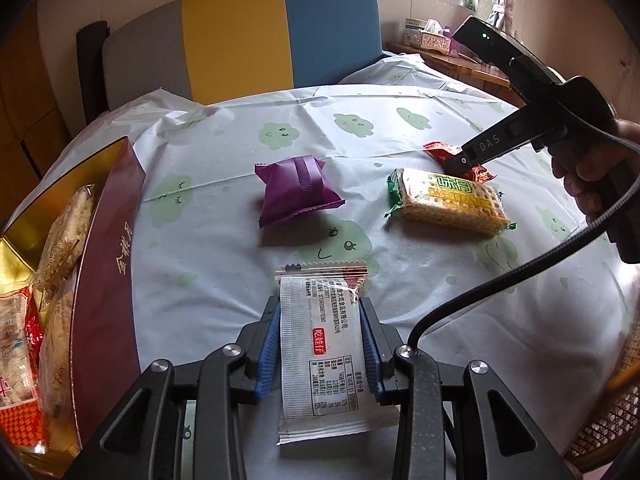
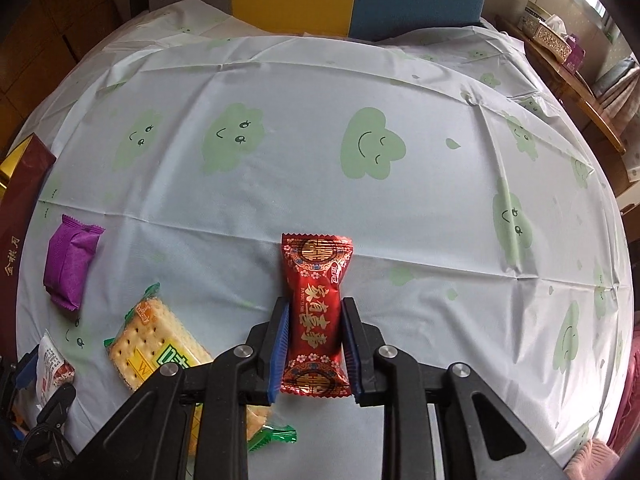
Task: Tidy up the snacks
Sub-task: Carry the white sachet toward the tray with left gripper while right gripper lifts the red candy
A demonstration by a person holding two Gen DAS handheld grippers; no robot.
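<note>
My left gripper (image 1: 320, 312) is shut on a white snack packet (image 1: 324, 344) with printed text, held just above the tablecloth. My right gripper (image 2: 314, 316) is shut on a red foil candy packet (image 2: 316, 312) that lies on the cloth; its blue pads press both long sides. In the left wrist view the right gripper (image 1: 460, 164) covers most of that red packet (image 1: 436, 150). A purple packet (image 1: 298, 190) (image 2: 70, 268) and a green-edged cracker pack (image 1: 448, 200) (image 2: 156, 348) lie loose on the cloth. A dark red box (image 1: 108, 280) at the left holds several snacks.
The table has a pale cloth with green cloud faces (image 2: 372, 144). A grey, yellow and blue chair back (image 1: 240, 36) stands behind it. A wooden shelf with tissue boxes (image 2: 552, 40) is at the far right. A person's hand (image 1: 580, 172) holds the right gripper's handle.
</note>
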